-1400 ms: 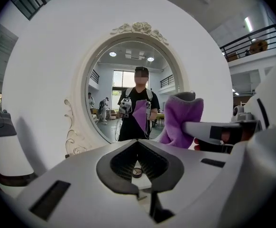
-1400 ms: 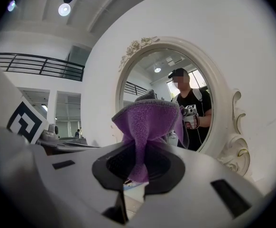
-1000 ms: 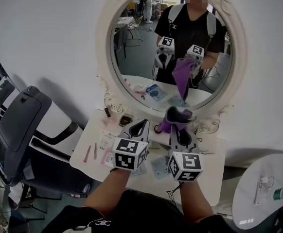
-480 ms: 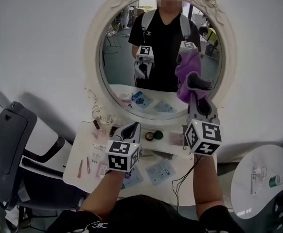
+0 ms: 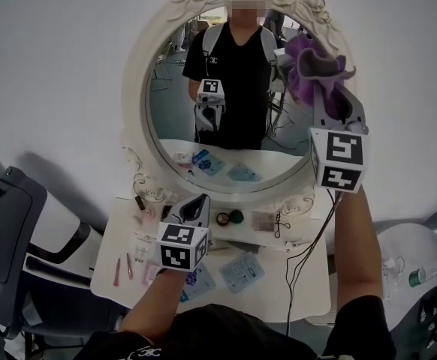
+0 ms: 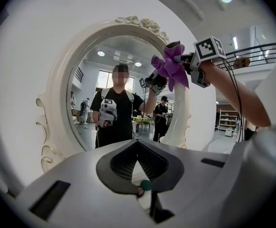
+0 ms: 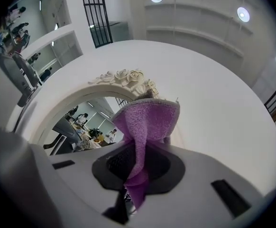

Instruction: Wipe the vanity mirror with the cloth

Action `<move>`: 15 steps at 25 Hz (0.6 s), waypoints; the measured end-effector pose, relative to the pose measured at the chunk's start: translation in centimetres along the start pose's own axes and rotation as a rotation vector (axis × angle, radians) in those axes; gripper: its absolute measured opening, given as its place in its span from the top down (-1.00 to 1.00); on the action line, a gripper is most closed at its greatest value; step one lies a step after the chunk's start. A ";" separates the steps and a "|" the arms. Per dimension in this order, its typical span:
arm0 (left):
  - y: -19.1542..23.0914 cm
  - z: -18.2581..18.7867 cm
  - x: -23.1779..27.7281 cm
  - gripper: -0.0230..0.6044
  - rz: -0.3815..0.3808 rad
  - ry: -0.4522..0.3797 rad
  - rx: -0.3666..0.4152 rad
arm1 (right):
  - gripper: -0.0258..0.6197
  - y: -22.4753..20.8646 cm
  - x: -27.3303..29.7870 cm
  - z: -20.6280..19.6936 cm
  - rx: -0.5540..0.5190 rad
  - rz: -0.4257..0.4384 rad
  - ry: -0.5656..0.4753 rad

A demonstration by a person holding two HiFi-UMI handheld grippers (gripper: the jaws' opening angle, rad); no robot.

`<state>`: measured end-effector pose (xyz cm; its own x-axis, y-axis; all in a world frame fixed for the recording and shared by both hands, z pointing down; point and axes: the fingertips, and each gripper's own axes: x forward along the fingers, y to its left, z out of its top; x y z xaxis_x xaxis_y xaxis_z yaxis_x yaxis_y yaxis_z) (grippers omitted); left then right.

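The oval vanity mirror in a white carved frame hangs above the vanity table. My right gripper is raised to the mirror's upper right rim, shut on a purple cloth. The cloth bunches out of the right gripper in front of the frame's rose carving; whether it touches the glass I cannot tell. My left gripper stays low over the table, shut and holding nothing. From the left gripper view, the mirror and the cloth show ahead.
Blue sachets, a small green jar and pink items lie on the vanity table. A dark office chair stands at the left. A round white side table sits at the lower right. A cable hangs from my right arm.
My right gripper has risen with the cloth from just above the table to the mirror's upper right rim. The left gripper has stayed low.
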<state>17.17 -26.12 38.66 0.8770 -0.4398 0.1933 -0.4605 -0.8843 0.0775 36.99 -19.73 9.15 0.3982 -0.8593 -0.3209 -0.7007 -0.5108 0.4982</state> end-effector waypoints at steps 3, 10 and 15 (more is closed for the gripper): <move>0.1 0.1 0.0 0.95 -0.004 -0.010 -0.009 | 0.79 -0.8 1.5 1.0 -0.031 0.001 0.004; 1.8 0.0 -0.7 0.95 0.011 -0.026 -0.034 | 0.79 -0.4 3.6 1.5 -0.037 -0.020 0.052; 3.5 -0.6 -1.5 0.95 0.032 -0.025 -0.054 | 0.79 -0.5 4.3 1.7 0.049 -0.056 0.041</move>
<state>14.13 -28.50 39.23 0.8646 -0.4719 0.1725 -0.4944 -0.8603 0.1244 38.07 -23.09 6.14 0.4604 -0.8306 -0.3134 -0.7048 -0.5566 0.4398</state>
